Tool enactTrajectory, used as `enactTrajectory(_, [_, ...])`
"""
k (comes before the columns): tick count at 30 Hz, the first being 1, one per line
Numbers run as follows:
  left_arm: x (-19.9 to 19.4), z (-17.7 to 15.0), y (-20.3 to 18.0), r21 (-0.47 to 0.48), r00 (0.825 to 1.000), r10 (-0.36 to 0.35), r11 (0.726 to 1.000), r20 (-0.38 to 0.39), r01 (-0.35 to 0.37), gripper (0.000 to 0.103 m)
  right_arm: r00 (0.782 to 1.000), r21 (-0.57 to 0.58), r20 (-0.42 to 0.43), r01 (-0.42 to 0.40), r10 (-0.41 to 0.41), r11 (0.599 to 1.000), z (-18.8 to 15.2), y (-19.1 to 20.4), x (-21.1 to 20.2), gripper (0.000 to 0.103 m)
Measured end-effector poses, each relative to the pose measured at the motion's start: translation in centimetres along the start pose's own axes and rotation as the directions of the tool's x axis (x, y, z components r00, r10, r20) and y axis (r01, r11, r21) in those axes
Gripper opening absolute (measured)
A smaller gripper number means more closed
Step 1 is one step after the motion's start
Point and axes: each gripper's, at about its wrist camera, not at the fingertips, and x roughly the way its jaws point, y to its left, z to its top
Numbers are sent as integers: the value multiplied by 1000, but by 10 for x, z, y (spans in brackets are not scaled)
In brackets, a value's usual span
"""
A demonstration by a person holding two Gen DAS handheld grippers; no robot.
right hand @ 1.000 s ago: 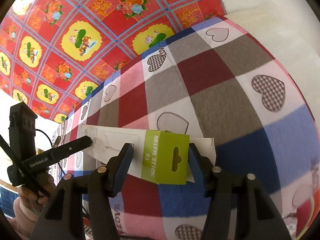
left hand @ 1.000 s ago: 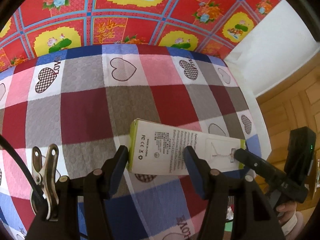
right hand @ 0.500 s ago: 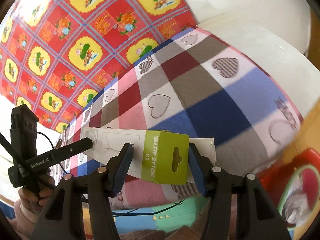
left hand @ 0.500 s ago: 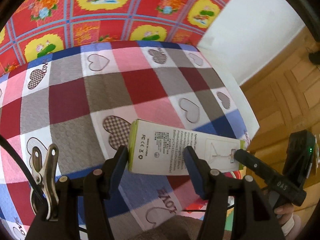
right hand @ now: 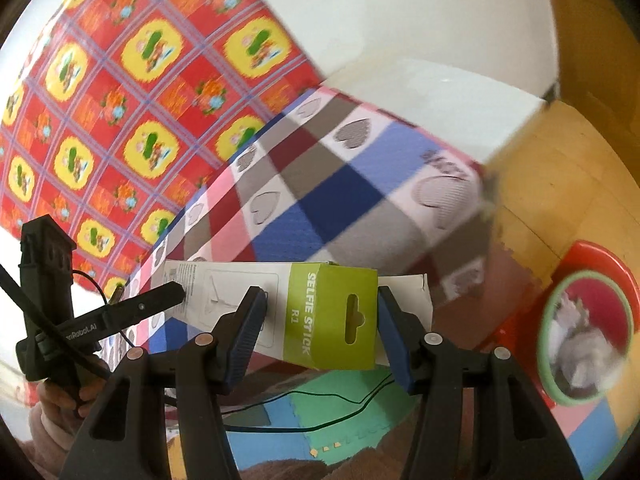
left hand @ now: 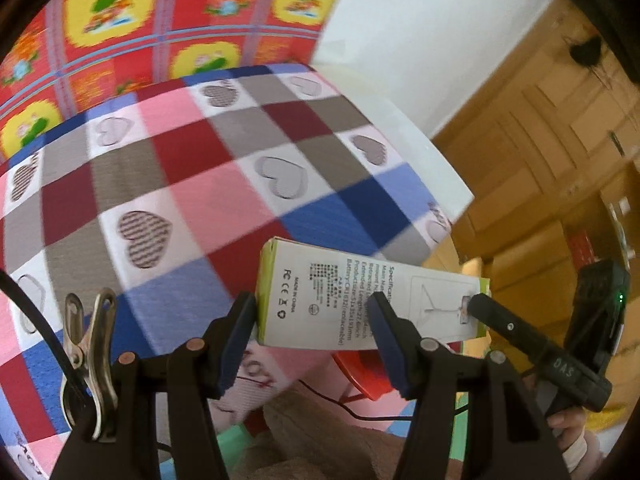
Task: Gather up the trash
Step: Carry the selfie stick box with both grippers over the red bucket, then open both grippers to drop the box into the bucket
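Note:
A white and green selfie stick box (left hand: 344, 300) is held in the air, past the edge of the bed. My left gripper (left hand: 312, 312) is shut on its white end, and the right gripper (left hand: 478, 308) comes in from the right onto the green end. In the right wrist view the box (right hand: 332, 316) shows its green "SELFIE STICK" end with my right gripper (right hand: 320, 304) shut on it, while the left gripper (right hand: 176, 292) touches the far white end. A red bin (right hand: 596, 256) with a green rim holds crumpled paper at the lower right.
The bed's checked heart quilt (left hand: 192, 200) fills the left and its corner (right hand: 452, 184) ends near the bin. Part of the red bin (left hand: 360, 376) shows under the box. Coloured foam mats (right hand: 348, 412) and a black cable (right hand: 340, 396) lie on the floor. Wooden doors (left hand: 540, 152) stand at the right.
Both grippers have carried the box from above the quilt out past the bed's edge. The floor and the red bin have come into view.

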Motion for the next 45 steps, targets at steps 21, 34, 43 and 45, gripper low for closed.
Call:
enactTrajectory(21, [80, -25, -187, 334, 970, -143, 920, -194, 203, 61, 959, 327, 149, 181, -240, 928, -61, -138, -130, 57])
enactTrajectory(34, [172, -81, -310, 501, 937, -153, 811, -314, 301, 60, 926, 491, 119, 260, -359, 832, -107, -250, -174, 57])
enactTrajectory(43, [258, -113, -361, 542, 906, -144, 760, -398, 359, 59, 900, 560, 63, 326, -431, 762, -131, -326, -170, 57])
enactTrajectory(45, [281, -117, -371, 547, 900, -144, 751, -410, 370, 59, 896, 579, 58, 329, -440, 746, -134, -343, -167, 56])
